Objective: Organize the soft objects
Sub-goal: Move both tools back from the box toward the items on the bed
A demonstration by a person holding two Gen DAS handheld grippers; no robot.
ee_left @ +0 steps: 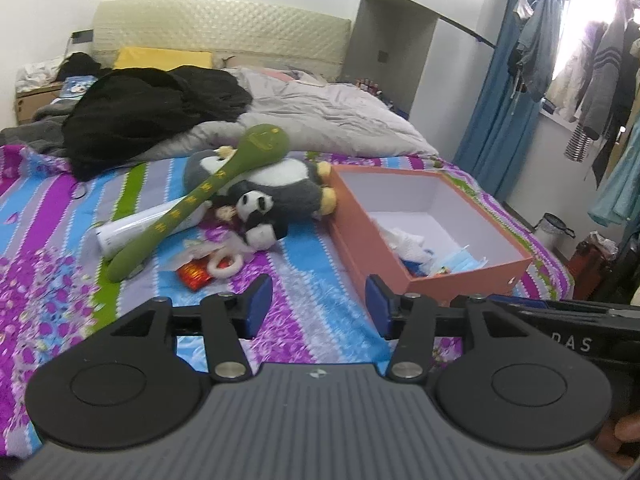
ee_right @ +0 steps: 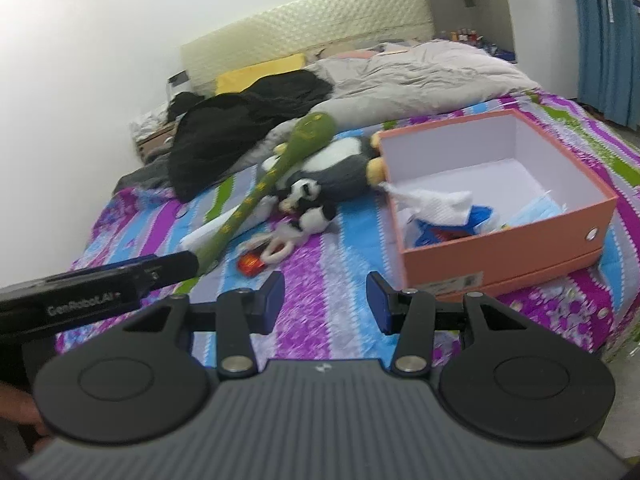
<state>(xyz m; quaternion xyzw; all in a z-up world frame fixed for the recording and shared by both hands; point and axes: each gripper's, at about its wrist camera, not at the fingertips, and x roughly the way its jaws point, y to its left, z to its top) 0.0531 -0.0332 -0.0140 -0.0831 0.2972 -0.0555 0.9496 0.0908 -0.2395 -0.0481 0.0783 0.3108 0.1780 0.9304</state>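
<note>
Both the left gripper (ee_left: 319,306) and right gripper (ee_right: 326,303) were wide open and held nothing, ready to grab. The soft toys (ee_left: 276,196) lay in a pile on the bed (ee_left: 304,280), touching the orange box (ee_left: 468,276) where they likely belonged.

— What sort of place was shown?
— A home bedroom was shown: a bed (ee_left: 304,280) with a padded headboard (ee_left: 220,32), a rumpled duvet (ee_left: 320,116), and clothes hung (ee_left: 592,64) by the window.
</note>
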